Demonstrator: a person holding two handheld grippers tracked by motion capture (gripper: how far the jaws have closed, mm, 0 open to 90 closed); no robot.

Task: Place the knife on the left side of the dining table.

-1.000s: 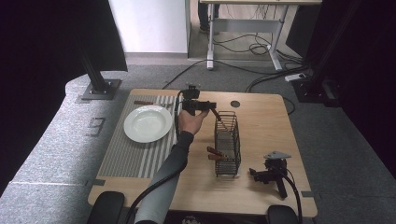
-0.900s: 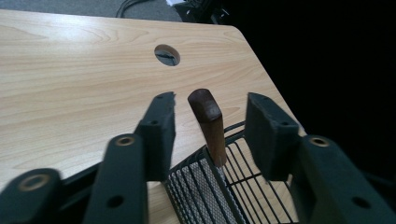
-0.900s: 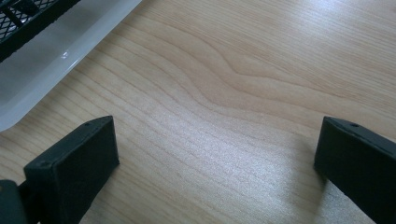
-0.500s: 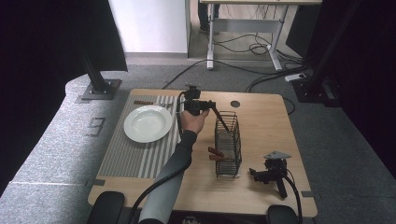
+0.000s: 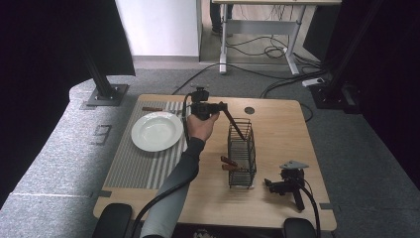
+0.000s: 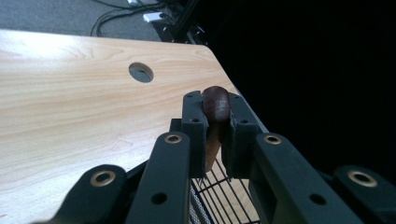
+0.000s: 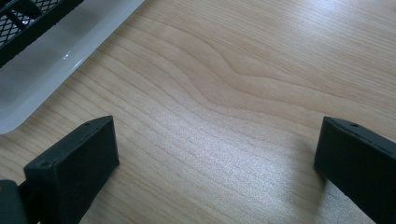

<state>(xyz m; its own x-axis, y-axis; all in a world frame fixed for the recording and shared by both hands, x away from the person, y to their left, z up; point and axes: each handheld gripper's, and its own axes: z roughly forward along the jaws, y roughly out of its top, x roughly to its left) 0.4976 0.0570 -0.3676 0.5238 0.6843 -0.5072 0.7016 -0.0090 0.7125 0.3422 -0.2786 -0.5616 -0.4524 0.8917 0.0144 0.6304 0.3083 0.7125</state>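
The high view looks forward and down on the whole tabletop [image 5: 277,124] from above. Both gripper views sit close over its wood, each catching the basket [image 5: 241,157] at frame edge.

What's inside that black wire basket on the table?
The basket holds brown wooden utensils: two handles poke out through its left side, and the left claw grips another stick slanting into the top. Their lower ends are hidden behind the mesh.
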